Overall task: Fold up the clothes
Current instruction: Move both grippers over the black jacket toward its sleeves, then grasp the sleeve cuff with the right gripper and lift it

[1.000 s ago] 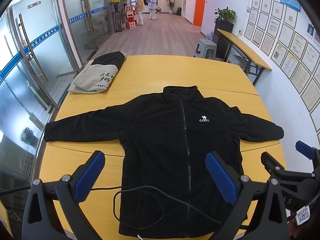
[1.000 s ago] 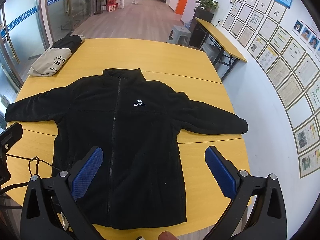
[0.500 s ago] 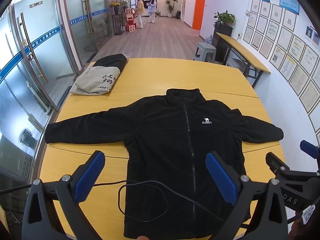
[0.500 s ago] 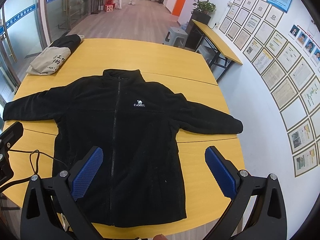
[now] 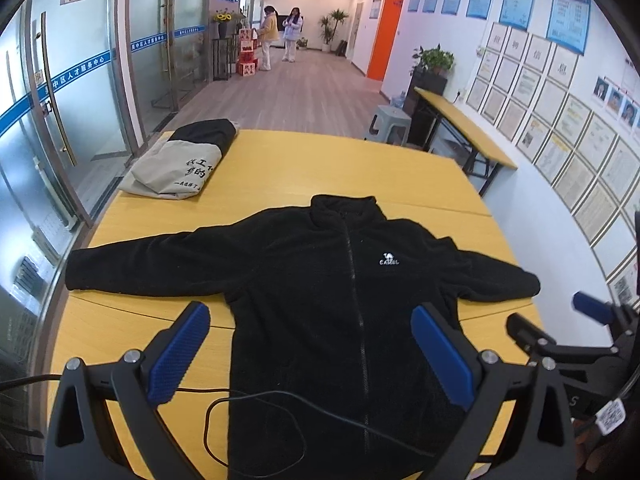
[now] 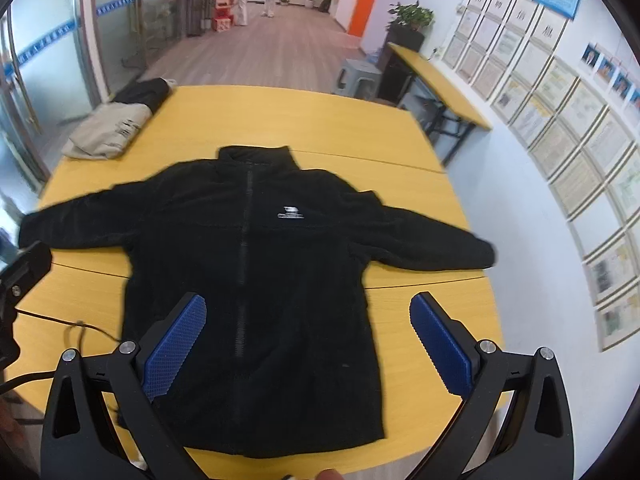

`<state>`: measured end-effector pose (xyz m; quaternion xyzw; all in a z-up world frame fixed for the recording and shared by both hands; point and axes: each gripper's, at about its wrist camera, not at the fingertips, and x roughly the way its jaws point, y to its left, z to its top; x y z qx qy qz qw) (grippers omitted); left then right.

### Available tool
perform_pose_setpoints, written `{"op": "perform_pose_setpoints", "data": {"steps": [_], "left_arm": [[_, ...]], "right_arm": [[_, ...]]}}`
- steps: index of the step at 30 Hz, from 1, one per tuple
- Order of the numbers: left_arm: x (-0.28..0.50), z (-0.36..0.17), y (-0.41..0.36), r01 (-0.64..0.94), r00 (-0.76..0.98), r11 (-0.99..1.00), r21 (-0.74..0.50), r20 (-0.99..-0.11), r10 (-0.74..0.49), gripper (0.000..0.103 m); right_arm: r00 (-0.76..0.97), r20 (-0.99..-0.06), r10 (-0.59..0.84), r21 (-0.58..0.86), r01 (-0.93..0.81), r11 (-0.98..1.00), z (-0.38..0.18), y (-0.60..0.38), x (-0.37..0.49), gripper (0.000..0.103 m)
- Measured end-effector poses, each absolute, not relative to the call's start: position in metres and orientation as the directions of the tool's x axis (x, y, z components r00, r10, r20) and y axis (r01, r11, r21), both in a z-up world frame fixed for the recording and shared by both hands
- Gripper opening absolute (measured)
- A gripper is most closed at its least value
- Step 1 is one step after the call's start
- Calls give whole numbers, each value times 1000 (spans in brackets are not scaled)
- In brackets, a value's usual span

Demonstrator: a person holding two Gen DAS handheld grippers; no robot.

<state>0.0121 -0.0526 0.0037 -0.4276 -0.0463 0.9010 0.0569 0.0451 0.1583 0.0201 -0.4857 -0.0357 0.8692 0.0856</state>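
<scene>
A black fleece jacket (image 5: 320, 280) (image 6: 256, 264) lies flat and zipped on the yellow table (image 5: 320, 168) (image 6: 280, 120), both sleeves spread out, collar at the far side. My left gripper (image 5: 310, 356) hovers open above its lower hem, nothing between the blue pads. My right gripper (image 6: 308, 344) also stands open over the lower right part of the jacket, well above the cloth. In the left wrist view the right gripper (image 5: 560, 320) shows at the right edge.
A folded beige and black garment (image 5: 180, 164) (image 6: 116, 124) rests at the table's far left corner. A black cable (image 5: 256, 420) loops over the jacket's hem. Glass doors stand to the left, a wall with framed papers to the right, two people far down the hall.
Both grippers have pulled back and tilted up, so the jacket sits lower in the views. The jacket itself has not moved. Both stay open.
</scene>
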Motion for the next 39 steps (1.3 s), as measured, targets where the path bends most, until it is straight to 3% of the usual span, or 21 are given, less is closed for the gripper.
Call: {"op": "perform_pose_setpoints", "data": {"steps": [14, 21, 26, 30, 33, 37, 39], "left_arm": [[28, 22, -52, 92, -703, -989, -111, -711, 14, 103], [44, 10, -19, 216, -625, -972, -92, -778, -65, 102], [61, 3, -1, 241, -593, -963, -117, -803, -51, 87], [69, 0, 6, 259, -572, -958, -120, -819, -51, 66], [69, 2, 7, 253, -577, -960, -119, -815, -51, 62], [61, 9, 5, 215, -613, -968, -131, -789, -29, 67], [55, 12, -2, 200, -628, -970, -138, -778, -19, 84]], "right_arm": [[-562, -823, 87, -79, -38, -996, 7, 206, 51, 103], [-578, -816, -5, -32, 55, -998, 5, 240, 50, 103], [-568, -821, -62, -16, 130, -991, -3, 253, 48, 99], [-562, -823, -81, -11, 158, -987, -4, 258, 46, 94], [-571, -817, -76, -24, 165, -986, 0, 259, 46, 88], [-591, -805, -48, -42, 137, -990, 8, 257, 48, 82], [-592, -805, -35, -42, 115, -992, 11, 254, 48, 83]]}}
